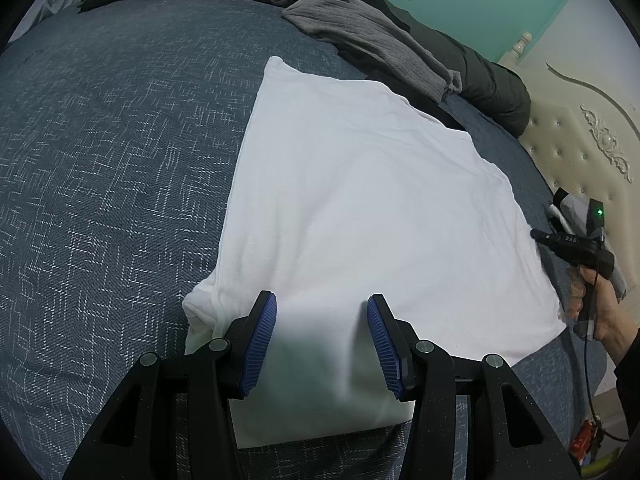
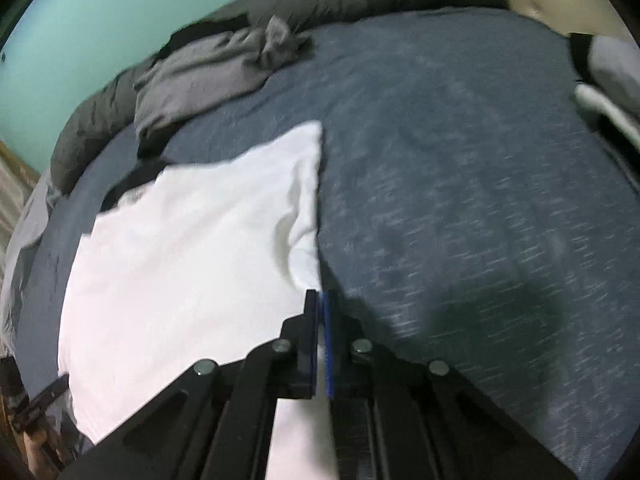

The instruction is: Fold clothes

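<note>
A white garment (image 1: 360, 200) lies folded flat on the blue patterned bed cover (image 1: 100, 160). My left gripper (image 1: 321, 304) stands open over its near end, and the white cloth shows between the blue pads (image 1: 262, 344) without being pinched. In the right wrist view the garment (image 2: 180, 260) spreads to the left. My right gripper (image 2: 321, 296) is shut on its right edge, with a sliver of white between the pads. From the left wrist view that right gripper (image 1: 535, 235) sits at the cloth's right border, held by a hand (image 1: 600, 312).
A crumpled grey garment (image 1: 372, 40) (image 2: 208, 68) lies at the far side of the bed against a dark olive duvet (image 1: 492, 88). A cream padded headboard (image 1: 580, 140) stands to the right. More grey and white cloth (image 2: 612, 80) lies at the right edge. Bare bed cover (image 2: 460, 200) surrounds the white garment.
</note>
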Demonstrator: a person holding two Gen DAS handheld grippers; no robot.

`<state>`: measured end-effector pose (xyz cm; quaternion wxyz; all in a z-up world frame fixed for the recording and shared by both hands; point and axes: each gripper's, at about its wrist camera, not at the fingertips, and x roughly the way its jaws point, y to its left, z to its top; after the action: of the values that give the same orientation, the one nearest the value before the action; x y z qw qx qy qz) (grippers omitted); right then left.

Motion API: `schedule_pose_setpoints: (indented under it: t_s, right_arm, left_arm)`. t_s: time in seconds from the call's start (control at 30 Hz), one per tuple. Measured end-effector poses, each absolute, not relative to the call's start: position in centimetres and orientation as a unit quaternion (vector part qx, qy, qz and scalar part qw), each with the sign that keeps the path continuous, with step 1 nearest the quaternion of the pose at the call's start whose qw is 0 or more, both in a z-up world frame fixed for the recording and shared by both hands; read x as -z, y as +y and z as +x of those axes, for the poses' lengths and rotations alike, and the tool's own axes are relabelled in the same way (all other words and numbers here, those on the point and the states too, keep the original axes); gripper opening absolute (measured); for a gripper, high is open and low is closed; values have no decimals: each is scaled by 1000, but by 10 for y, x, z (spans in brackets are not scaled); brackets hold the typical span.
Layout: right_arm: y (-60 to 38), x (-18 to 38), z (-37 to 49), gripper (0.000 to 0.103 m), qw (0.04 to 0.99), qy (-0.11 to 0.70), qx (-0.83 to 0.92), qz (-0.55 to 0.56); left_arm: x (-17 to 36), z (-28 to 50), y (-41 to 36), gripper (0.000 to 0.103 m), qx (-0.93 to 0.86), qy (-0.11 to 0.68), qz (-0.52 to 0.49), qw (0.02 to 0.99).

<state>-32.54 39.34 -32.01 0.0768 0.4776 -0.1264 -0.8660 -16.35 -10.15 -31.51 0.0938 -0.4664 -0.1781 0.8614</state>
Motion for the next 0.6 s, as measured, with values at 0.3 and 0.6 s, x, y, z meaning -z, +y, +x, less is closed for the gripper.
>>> schedule_pose_setpoints:
  t_s: [0.3,0.6]
  right_arm:
    - [400,333,-326,3,58,-162,850,497]
    - [384,312,-284,3,99,-154,856,484]
  left_arm:
    - [314,-164,-102,51,-861,-179,-467,94]
    - [314,-163,-103,51,-860,-181,-467,94]
